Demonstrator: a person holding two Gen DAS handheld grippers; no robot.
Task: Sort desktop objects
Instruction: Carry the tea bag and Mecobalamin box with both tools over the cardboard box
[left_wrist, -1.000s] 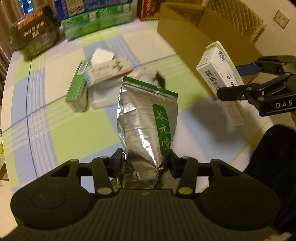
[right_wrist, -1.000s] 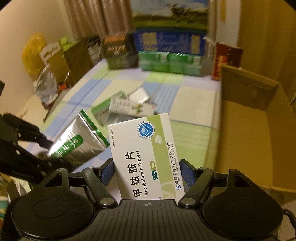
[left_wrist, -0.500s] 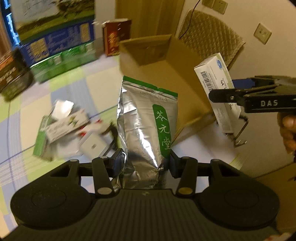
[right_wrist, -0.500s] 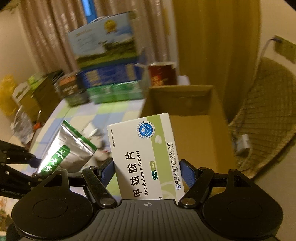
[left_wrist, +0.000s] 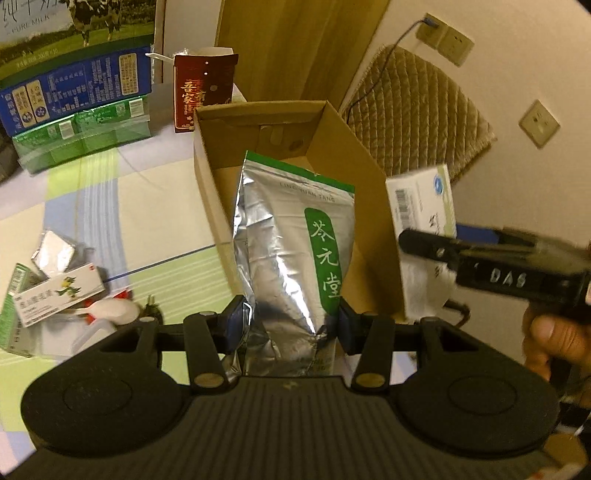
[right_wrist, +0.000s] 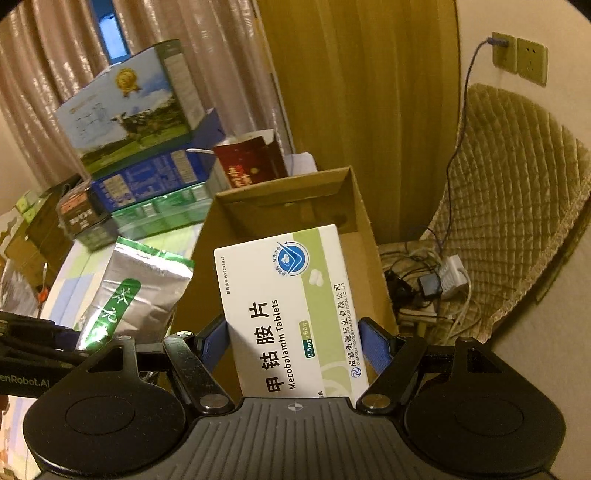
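My left gripper (left_wrist: 291, 321) is shut on a silver foil tea pouch (left_wrist: 291, 243) with a green label and holds it upright in front of the open cardboard box (left_wrist: 210, 177). My right gripper (right_wrist: 295, 343) is shut on a white and green Mecobalamin tablet box (right_wrist: 291, 310) and holds it up before the same cardboard box (right_wrist: 284, 203). In the left wrist view the right gripper (left_wrist: 410, 240) and its tablet box (left_wrist: 421, 206) hang at the box's right side. In the right wrist view the pouch (right_wrist: 136, 291) shows at the left.
Loose medicine boxes (left_wrist: 55, 291) and a white item lie on the checked tablecloth (left_wrist: 129, 206) at left. Milk cartons (left_wrist: 74, 81) and a red box (left_wrist: 203, 92) stand at the back. A quilted chair (right_wrist: 509, 206) and cables (right_wrist: 424, 288) are to the right.
Both grippers have swung right from the pile on the table towards the cardboard box, each still holding its item. The box now fills the middle of both views.
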